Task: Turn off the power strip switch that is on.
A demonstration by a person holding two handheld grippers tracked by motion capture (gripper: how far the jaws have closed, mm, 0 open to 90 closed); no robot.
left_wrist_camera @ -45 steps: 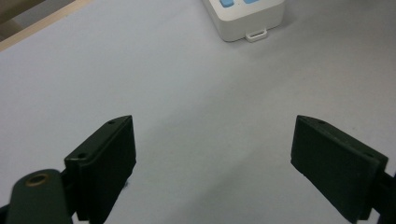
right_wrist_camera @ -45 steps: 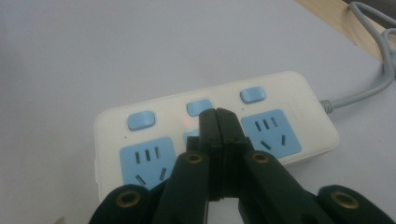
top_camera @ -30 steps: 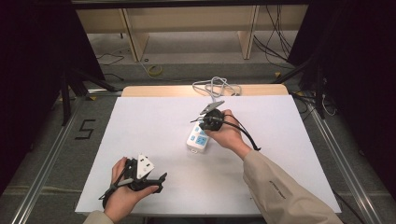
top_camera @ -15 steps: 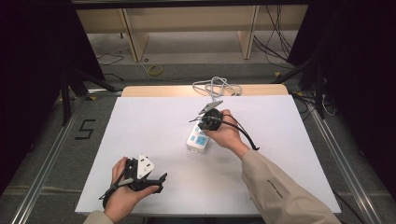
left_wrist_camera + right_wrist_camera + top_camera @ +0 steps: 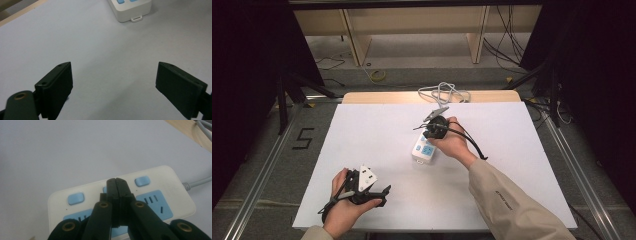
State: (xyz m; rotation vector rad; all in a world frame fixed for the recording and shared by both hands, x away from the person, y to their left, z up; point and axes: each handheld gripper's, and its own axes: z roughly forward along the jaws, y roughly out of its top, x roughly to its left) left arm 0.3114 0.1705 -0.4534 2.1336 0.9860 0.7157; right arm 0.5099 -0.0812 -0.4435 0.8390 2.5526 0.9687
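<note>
High view: dark curtains close the room on both sides, and a grey floor (image 5: 257,165) runs around a table (image 5: 362,135) covered in plain white, with a strip of bare wood showing along its far edge. Beyond that edge stands a pale wooden shelf frame (image 5: 412,30) with loose cables on the floor beneath it. Metal rails (image 5: 262,175) flank the table left and right, and a black "5" (image 5: 303,138) is marked on the floor off the left side.

Most of the white top lies bare: the whole left half, the far right part and the near right corner beside the sleeve (image 5: 507,205). A grey cord (image 5: 444,92) coils at the far edge, near the middle.

A white strip (image 5: 424,149) with blue sockets and blue buttons lies just right of centre, well apart from every edge. The right gripper (image 5: 436,127) is over its far end; in the right gripper view its jaws are pressed together, tips over the middle 1 of 3 blue buttons (image 5: 75,198), and whether they touch it I cannot tell.

The left gripper (image 5: 372,192) rests near the front edge, left of centre, well apart from the strip. In the left gripper view its 2 jaws stand wide apart over bare white, nothing between them, and the strip's end (image 5: 131,10) lies beyond.
</note>
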